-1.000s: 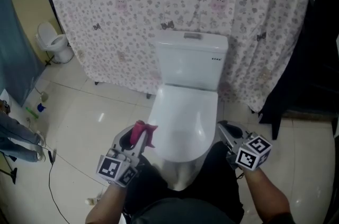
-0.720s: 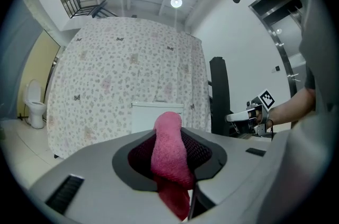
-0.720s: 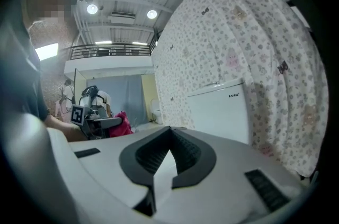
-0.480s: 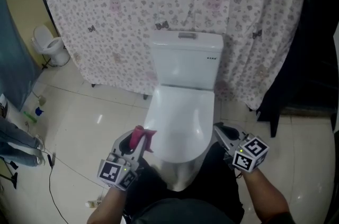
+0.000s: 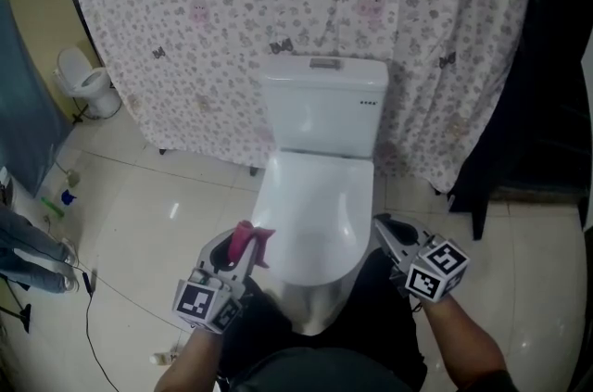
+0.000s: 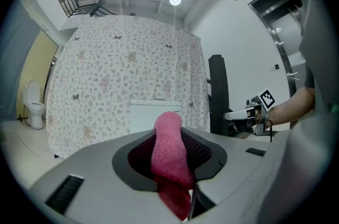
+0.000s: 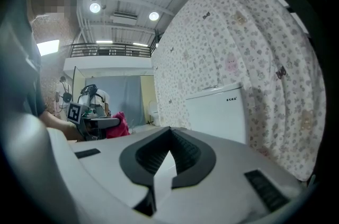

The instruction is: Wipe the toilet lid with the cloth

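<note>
A white toilet stands ahead with its lid (image 5: 315, 205) down and its tank (image 5: 324, 103) behind it. My left gripper (image 5: 243, 246) hovers at the bowl's front left, shut on a pink cloth (image 5: 250, 237). In the left gripper view the cloth (image 6: 168, 151) bulges up between the jaws of the left gripper (image 6: 170, 170). My right gripper (image 5: 389, 233) is held at the bowl's front right, apart from the lid. In its own view the right gripper (image 7: 160, 178) has its jaws together with nothing in them, and the tank (image 7: 217, 112) lies beyond.
A flower-print curtain (image 5: 278, 1) hangs behind the toilet. A black garment (image 5: 547, 121) hangs at the right. A second toilet (image 5: 88, 75) stands far back left beside a blue screen (image 5: 23, 112). Small bottles (image 5: 57, 196) and a cable (image 5: 93, 284) lie on the tiled floor.
The head view has shifted a little, so the toilet sits slightly further left in the picture. Both grippers keep nearly the same places, and the cloth stays in the left one.
</note>
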`<state>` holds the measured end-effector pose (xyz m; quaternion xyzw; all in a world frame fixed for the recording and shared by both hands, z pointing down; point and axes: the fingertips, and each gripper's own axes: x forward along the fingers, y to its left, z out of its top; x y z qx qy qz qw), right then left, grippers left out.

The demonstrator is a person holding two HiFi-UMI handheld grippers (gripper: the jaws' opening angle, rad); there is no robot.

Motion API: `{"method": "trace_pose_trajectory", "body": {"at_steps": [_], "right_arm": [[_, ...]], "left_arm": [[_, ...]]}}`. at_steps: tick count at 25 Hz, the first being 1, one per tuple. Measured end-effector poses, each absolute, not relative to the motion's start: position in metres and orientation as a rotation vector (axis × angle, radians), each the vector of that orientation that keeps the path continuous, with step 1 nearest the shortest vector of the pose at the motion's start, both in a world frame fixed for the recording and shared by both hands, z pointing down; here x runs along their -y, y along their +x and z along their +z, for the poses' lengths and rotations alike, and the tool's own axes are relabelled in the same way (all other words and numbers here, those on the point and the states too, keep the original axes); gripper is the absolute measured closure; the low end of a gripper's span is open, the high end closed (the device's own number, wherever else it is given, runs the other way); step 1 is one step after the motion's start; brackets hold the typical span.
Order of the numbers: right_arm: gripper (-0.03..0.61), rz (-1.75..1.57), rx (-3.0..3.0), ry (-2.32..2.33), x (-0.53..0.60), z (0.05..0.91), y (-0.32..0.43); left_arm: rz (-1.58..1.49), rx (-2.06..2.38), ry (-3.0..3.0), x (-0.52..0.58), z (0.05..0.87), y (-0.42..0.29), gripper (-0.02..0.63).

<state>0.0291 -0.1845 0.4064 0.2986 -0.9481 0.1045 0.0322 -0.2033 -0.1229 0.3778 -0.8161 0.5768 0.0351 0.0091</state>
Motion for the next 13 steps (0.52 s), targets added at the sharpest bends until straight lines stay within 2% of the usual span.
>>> {"method": "trace_pose_trajectory", "body": {"at_steps": [13], "right_arm": [[0.577, 0.319, 2.93, 0.888, 0.1834, 0.4072, 0.0254]], "left_arm": [[0.115, -1.788, -2.553, 0.1238, 0.3738, -0.2032, 0.492]]}}
